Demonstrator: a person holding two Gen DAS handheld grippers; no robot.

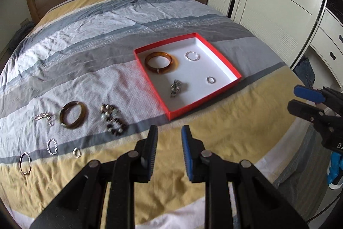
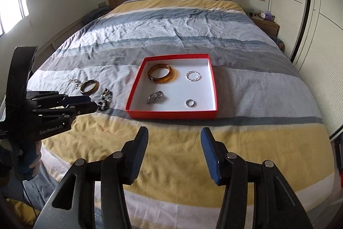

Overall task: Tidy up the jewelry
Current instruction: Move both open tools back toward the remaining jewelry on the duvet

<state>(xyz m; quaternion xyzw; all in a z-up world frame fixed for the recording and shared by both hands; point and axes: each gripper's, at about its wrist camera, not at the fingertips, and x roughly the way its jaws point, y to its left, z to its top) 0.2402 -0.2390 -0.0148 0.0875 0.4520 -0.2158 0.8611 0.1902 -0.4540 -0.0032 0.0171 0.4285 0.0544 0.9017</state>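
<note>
1. A shallow red box [image 2: 171, 115] with a white floor lies on the striped bedspread [image 2: 193, 35], near the foot of the bed.
2. Four pieces lie in the box: an amber bangle [image 2: 161, 73] in the far left corner, a twisted silver bracelet [image 2: 193, 76] to its right, a silver chain cluster [image 2: 154, 97] at the near left, and a small silver ring [image 2: 190, 103] at the near right. None touch one another.
3. To the left of the box, loose on the bedspread, lie a dark brown bangle [image 1: 72, 114], a beaded bracelet [image 1: 113, 119] just right of it, and a silver chain [image 1: 44, 117] to its left.
4. Nearer still, by the yellow stripe, lie a thin silver hoop [image 1: 25, 163], a textured silver bracelet [image 1: 52, 146] and a small silver ring [image 1: 76, 152], each apart from the others.
5. The left gripper [image 1: 169, 144] hangs above the bedspread near the box's near left corner, its jaws spread with nothing between them.
6. The right gripper [image 2: 174, 141] hangs over the yellow stripe just short of the box, its jaws spread wide and holding nothing.
</note>
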